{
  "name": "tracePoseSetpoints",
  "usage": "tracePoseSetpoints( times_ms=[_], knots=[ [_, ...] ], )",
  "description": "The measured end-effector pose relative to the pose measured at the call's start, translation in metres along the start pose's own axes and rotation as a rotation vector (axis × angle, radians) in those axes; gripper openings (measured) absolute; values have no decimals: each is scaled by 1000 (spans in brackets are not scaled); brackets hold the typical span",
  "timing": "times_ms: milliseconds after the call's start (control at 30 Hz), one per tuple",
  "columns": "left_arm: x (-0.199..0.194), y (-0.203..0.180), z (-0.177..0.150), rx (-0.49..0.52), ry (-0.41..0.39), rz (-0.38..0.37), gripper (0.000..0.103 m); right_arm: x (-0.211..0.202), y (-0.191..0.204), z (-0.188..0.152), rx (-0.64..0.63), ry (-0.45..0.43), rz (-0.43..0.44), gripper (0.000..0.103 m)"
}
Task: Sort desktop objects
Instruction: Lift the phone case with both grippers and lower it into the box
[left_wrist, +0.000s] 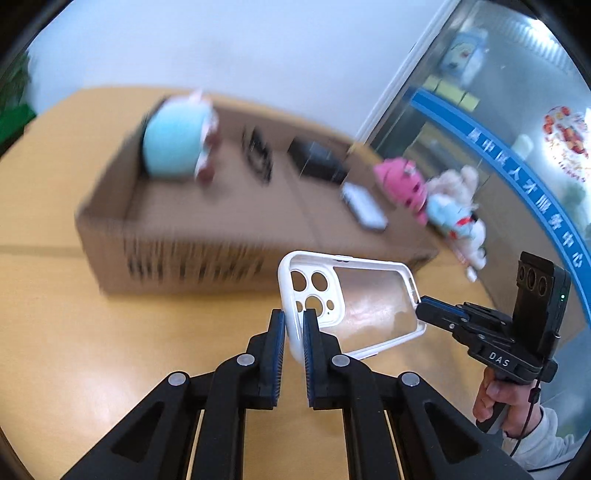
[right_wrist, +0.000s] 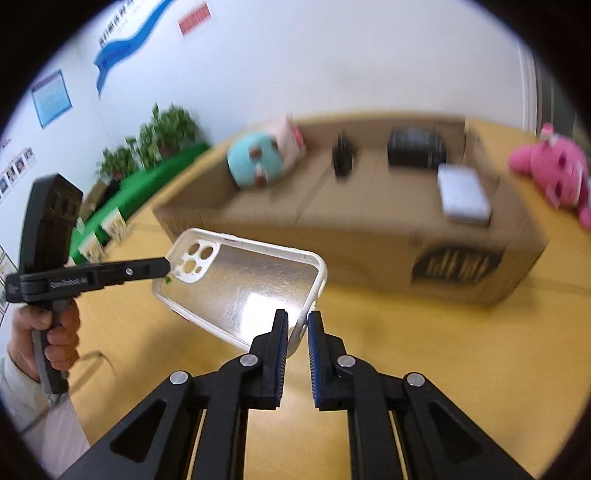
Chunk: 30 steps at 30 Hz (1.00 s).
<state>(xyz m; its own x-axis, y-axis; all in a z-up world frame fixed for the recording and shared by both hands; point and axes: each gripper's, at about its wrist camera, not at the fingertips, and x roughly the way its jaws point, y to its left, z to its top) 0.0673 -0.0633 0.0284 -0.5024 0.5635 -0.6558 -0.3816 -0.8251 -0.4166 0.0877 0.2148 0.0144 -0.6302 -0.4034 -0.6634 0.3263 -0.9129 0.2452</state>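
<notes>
Now | phone case (left_wrist: 354, 306) long axis spans both grippers, camera end left | left gripper (left_wrist: 294, 325), right gripper (right_wrist: 297, 326) jaws apparently clamp opposite ends

Both views are bright and evenly lit, with soft, faint shadows on the desk (left_wrist: 55, 332). Motion blur smears the box (left_wrist: 207, 236) and the toys, while the near case (right_wrist: 243, 291) stays sharp; its clear back shows a white glare patch. Fisheye distortion bends the desk edge and wall lines, and black vignetting rings each frame.
</notes>
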Motion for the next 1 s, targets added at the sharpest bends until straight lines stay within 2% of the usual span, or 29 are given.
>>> tracePoseSetpoints(
  times_ms=[167,233,333,400,567,667,867,1000],
  knots=[
    [-17,-15,44,83,-91,17,7,-19,-3,51,-30,-108,16,10],
    [-20,-15,62,107,-116,46,7,-13,-3,71,-34,-120,20,10],
    [-20,-3,90,75,-137,46,6,3,-5,96,-28,-117,48,10],
    [-14,6,105,85,-128,70,6,18,-7,109,-15,-107,66,10],
    [28,39,127,87,-6,196,6,75,-10,125,30,-15,77,10],
    [55,56,134,80,87,251,6,113,-16,130,70,75,76,10],
    [104,69,135,110,311,383,6,167,-21,136,79,274,33,11],
    [138,72,125,178,473,492,5,194,-17,129,59,407,14,11]
  ],
)
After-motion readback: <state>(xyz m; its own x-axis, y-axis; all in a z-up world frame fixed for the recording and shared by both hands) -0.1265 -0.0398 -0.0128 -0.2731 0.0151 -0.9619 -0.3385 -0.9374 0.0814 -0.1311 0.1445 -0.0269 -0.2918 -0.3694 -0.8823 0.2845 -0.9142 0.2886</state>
